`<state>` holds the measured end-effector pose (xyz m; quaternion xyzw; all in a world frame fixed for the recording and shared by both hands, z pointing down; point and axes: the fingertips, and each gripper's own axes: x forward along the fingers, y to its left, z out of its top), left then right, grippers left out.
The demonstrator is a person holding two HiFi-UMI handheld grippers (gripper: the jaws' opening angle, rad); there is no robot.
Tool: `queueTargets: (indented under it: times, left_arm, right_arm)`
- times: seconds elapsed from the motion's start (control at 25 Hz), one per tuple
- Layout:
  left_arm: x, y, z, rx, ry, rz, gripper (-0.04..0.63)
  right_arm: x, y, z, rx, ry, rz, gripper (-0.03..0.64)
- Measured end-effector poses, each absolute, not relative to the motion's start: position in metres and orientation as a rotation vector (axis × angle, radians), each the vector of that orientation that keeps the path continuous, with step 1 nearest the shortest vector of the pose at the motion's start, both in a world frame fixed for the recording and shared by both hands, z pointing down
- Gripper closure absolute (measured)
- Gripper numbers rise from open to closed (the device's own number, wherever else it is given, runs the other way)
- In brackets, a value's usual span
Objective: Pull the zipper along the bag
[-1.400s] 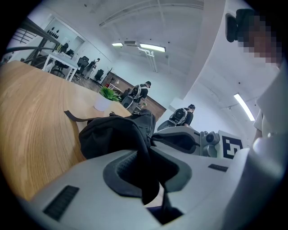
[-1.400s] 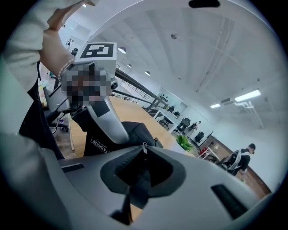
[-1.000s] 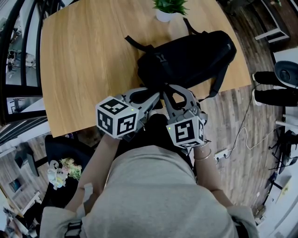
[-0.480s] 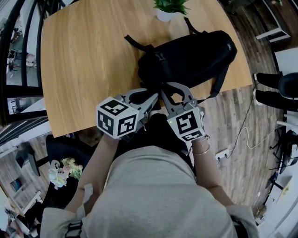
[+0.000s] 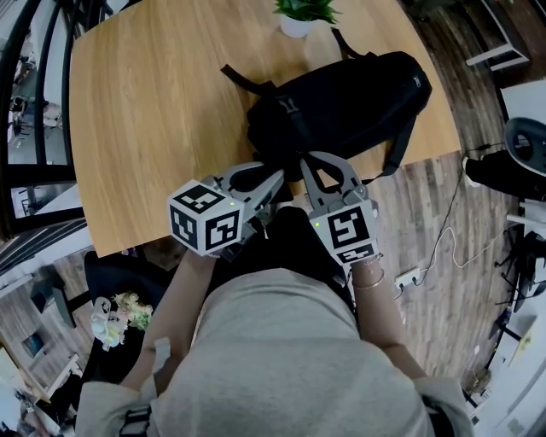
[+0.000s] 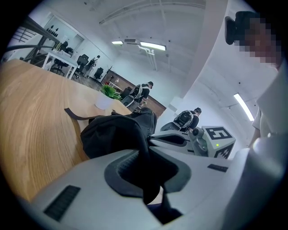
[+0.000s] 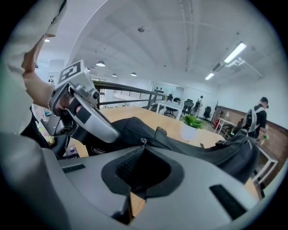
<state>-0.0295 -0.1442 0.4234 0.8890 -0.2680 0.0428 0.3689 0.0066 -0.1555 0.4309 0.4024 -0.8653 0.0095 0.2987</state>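
Observation:
A black backpack (image 5: pixel 350 98) lies on the wooden table (image 5: pixel 145 111), its near end hanging over the front edge. My left gripper (image 5: pixel 280 177) is shut on a fold of the bag's black fabric (image 6: pixel 130 134), which fills its jaws (image 6: pixel 145 150) in the left gripper view. My right gripper (image 5: pixel 303 162) sits just to its right on the same end of the bag. Its jaws (image 7: pixel 143 149) have just been closing and now stand shut, with the small metal zipper pull (image 7: pixel 144 141) at their tips. The zipper line runs away along the bag (image 7: pixel 216 155).
A potted plant (image 5: pixel 303 13) stands just behind the backpack. A black strap (image 5: pixel 243 78) trails left over the tabletop. Another strap (image 5: pixel 401 149) hangs off the right edge. White cables (image 5: pixel 448 239) lie on the floor at right.
The right gripper has rolled a little and its jaws have closed at the bag's near end. The left gripper has kept its hold and place.

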Motion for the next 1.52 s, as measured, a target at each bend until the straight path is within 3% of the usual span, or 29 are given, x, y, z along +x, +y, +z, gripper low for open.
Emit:
queueTargets:
  times: [0.68, 1.12, 1.4, 1.52]
  left_arm:
    - [-0.045, -0.159, 0.420, 2.186, -1.036, 0.069, 0.548]
    - [-0.067, -0.155, 0.420, 2.082, -1.348, 0.075, 0.552]
    - [-0.062, -0.150, 0.421, 2.024, -1.466, 0.099, 0.552]
    - [-0.062, -0.148, 0.417, 2.015, -1.545, 0.152, 0.547]
  right_arm:
    - [0.072, -0.187, 0.419, 1.061, -2.397, 0.291, 0.603]
    - [0.154, -0.227, 0.402, 1.109, -2.448, 0.321, 0.611]
    - [0.135, -0.216, 0.403, 0.908, -2.519, 0.224, 0.607]
    - [0.119, -0.211, 0.404, 0.820, -2.546, 0.193, 0.540]
